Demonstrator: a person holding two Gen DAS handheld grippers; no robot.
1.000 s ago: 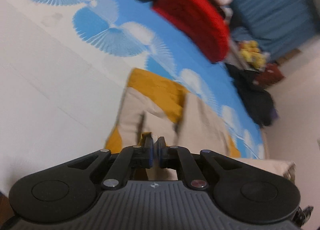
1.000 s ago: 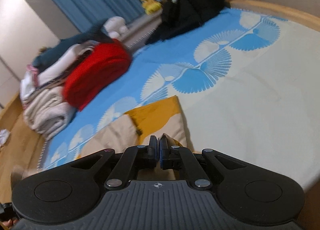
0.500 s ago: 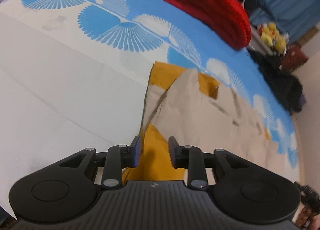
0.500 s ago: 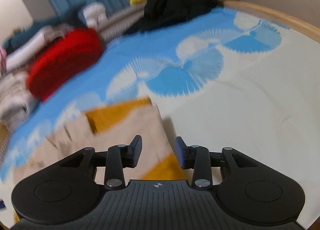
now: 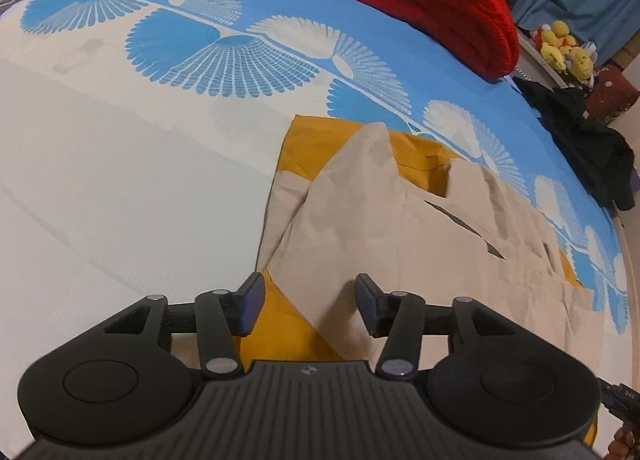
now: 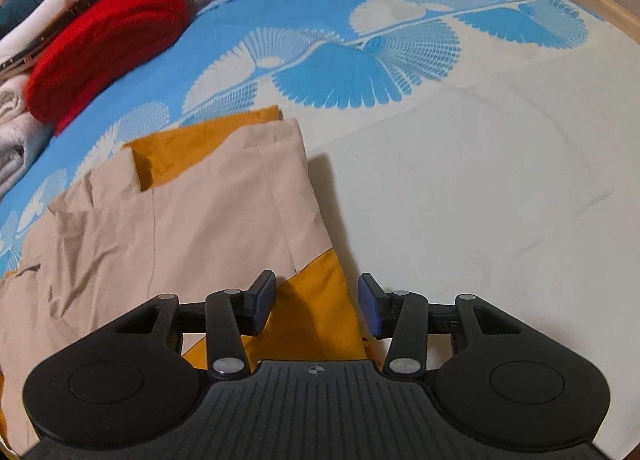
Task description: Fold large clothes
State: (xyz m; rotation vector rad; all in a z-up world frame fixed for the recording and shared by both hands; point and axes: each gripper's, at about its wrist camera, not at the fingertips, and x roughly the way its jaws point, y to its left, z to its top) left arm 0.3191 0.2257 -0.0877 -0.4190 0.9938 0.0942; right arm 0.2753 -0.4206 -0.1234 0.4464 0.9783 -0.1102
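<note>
From the left wrist camera, the left gripper points down at the bed, and its jaws, which have just been opening, stand apart with nothing pressed between the pads; beige and yellow cloth lies below the gap. The garment, beige with mustard-yellow parts, lies spread on the bedsheet, a cream cover with blue and white fan shapes along its far side. One beige flap rises to a peak over the yellow layer. A red blanket sits at the far edge of the bed, with yellow plush toys and dark clothing beyond it to the right. From the right wrist camera, the right gripper also has its jaws apart, having just been opening, and they clamp nothing; a yellow corner of the garment lies beneath the gap. The garment stretches away to the left, its beige panel folded over the yellow one, with bare sheet to the right. The red blanket lies at the upper left, next to a pile of pale folded linen.
</note>
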